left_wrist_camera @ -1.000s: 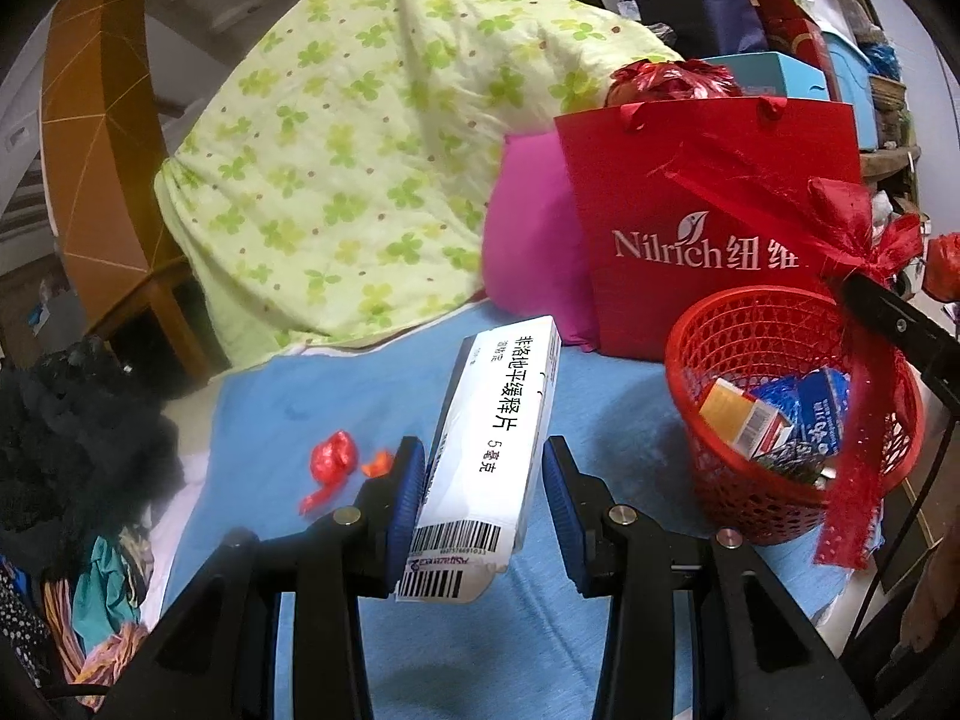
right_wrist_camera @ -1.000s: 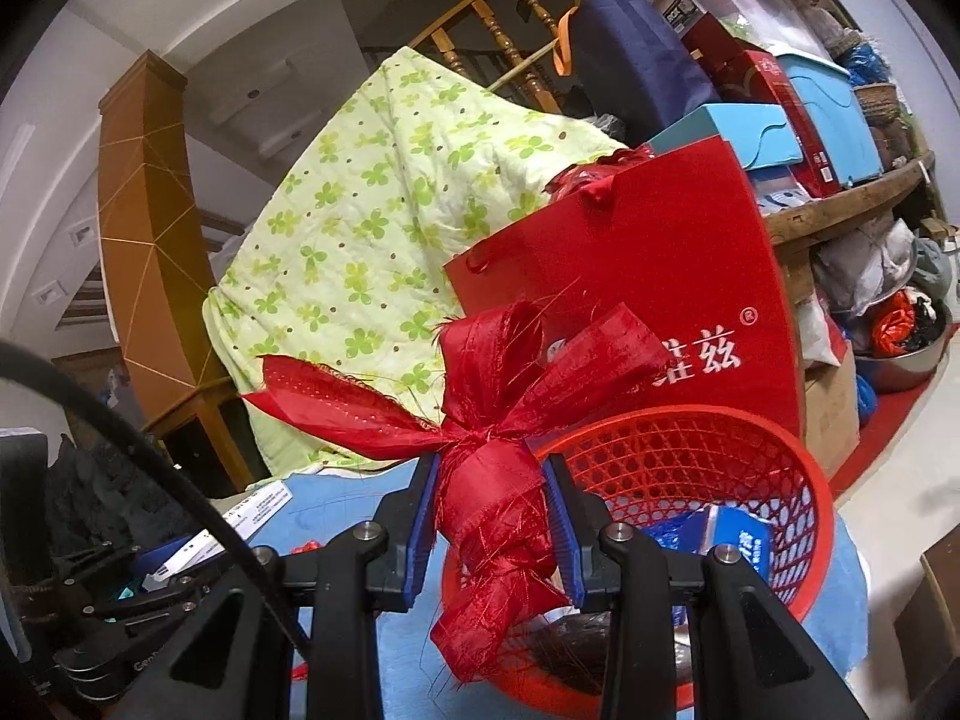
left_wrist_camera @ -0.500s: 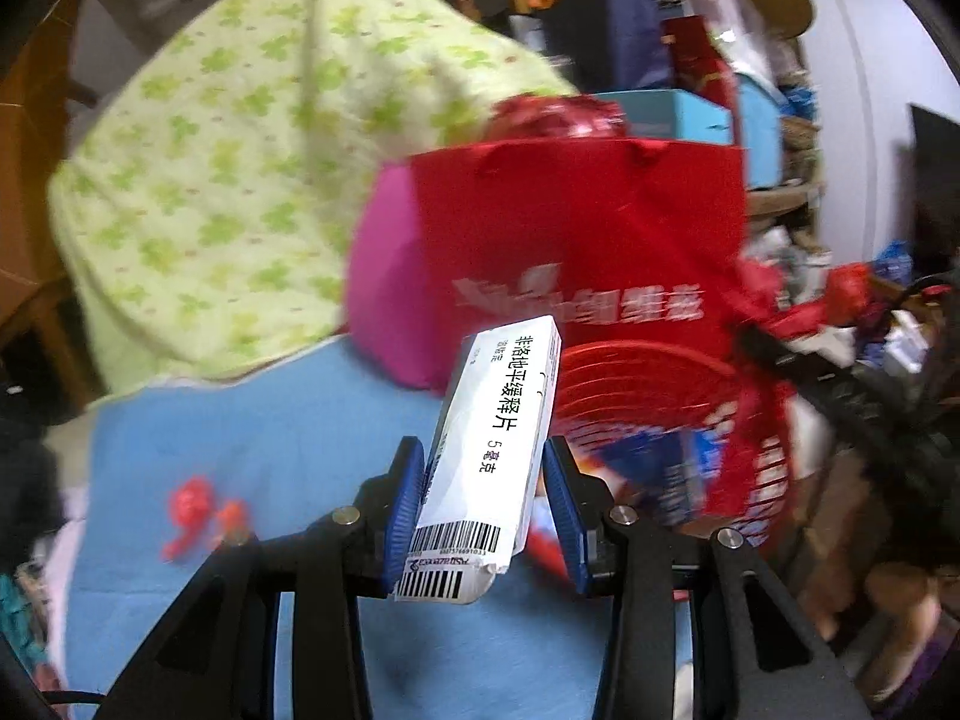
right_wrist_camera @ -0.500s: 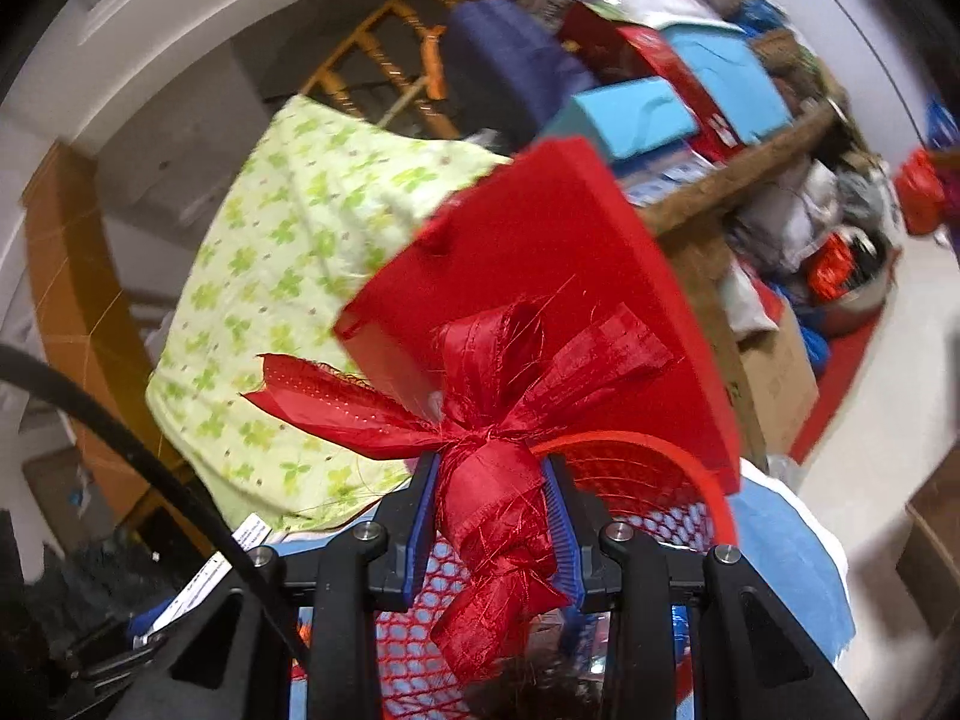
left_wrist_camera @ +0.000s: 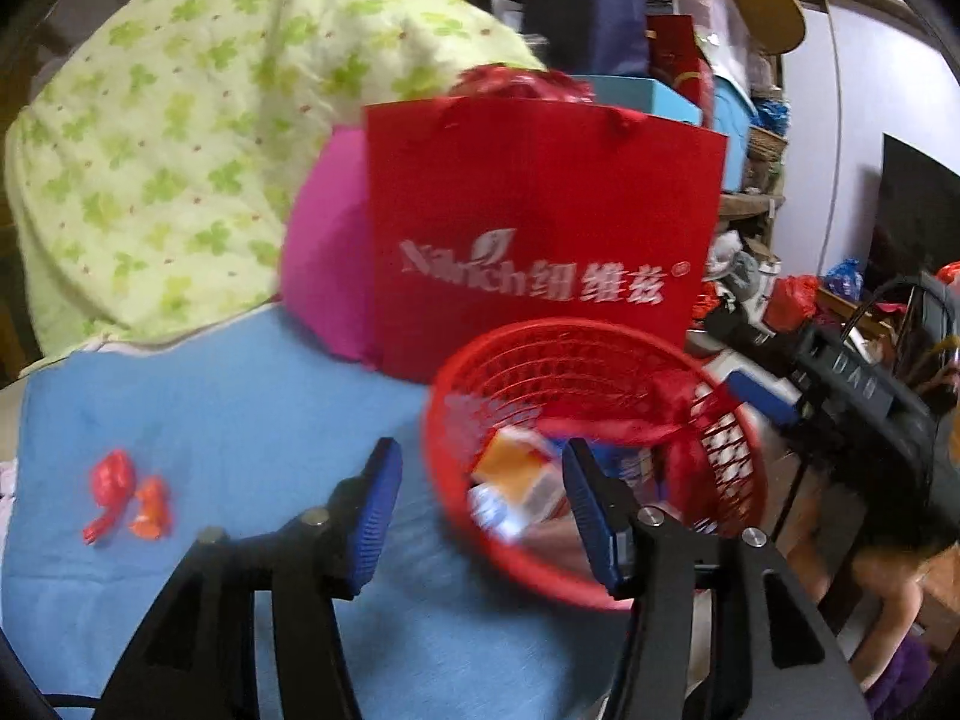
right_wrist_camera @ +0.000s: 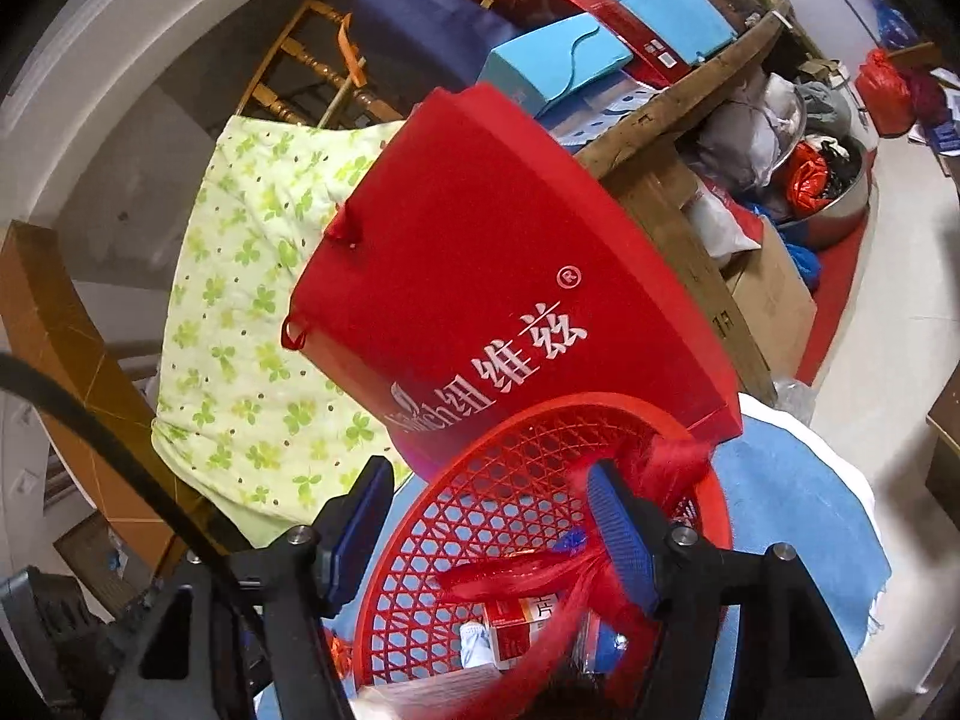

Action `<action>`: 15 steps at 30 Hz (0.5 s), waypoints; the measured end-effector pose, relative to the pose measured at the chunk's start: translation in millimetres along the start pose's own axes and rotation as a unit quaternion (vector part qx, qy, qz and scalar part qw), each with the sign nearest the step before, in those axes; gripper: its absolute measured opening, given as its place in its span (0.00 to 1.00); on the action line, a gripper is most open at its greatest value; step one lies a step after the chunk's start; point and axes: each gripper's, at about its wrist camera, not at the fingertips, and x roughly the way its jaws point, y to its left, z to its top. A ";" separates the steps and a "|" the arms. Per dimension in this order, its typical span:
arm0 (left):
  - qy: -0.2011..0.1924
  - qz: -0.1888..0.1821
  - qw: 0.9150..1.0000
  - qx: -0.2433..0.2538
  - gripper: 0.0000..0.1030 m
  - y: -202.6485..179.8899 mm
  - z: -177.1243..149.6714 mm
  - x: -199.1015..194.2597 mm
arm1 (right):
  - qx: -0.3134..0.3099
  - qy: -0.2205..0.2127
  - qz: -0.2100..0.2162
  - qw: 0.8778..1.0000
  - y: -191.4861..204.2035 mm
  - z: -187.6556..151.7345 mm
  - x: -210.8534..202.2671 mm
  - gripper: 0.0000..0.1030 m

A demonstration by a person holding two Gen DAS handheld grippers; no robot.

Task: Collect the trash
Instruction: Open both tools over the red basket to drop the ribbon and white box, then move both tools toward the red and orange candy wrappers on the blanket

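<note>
Red mesh basket [left_wrist_camera: 591,354]: on blue cloth [left_wrist_camera: 228,396], before red gift bag [left_wrist_camera: 540,228]; holds cartons, red ribbon [right_wrist_camera: 540,576]. Left gripper [left_wrist_camera: 480,516], right gripper [right_wrist_camera: 486,534]: jaws just opened, gripping nothing. Two red wrappers [left_wrist_camera: 123,501] lie left.

Beyond the fingers, a green clover-print quilt [left_wrist_camera: 180,138] drapes over a wooden railing [right_wrist_camera: 312,78], beside a red paper bag [left_wrist_camera: 540,228]. To their right, a cluttered wooden shelf [right_wrist_camera: 678,120] holds blue boxes [right_wrist_camera: 558,60], above a pale floor [right_wrist_camera: 888,360] with a red mat [right_wrist_camera: 834,300]. The light is dim.
</note>
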 end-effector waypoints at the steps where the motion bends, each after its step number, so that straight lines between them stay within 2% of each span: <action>1: 0.003 0.011 1.000 -0.002 0.56 8.8 -6.2 -3.1 | -0.007 0.000 0.001 1.000 3.1 -1.0 0.0 0.69; 6: 0.031 0.065 0.997 -0.033 0.57 60.3 -42.7 -14.6 | -0.053 -0.007 0.017 0.998 29.7 -12.3 1.6 0.69; 9: 0.046 0.111 0.991 -0.060 0.57 96.1 -69.1 -24.5 | -0.113 -0.014 0.035 0.993 61.0 -27.5 3.1 0.69; 12: 0.055 0.149 0.983 -0.089 0.57 129.8 -88.9 -34.0 | -0.192 -0.022 0.063 0.979 100.9 -53.1 3.7 0.69; 15: 0.060 0.193 0.972 -0.118 0.57 165.8 -107.6 -47.5 | -0.262 -0.018 0.101 0.960 137.5 -86.1 4.3 0.69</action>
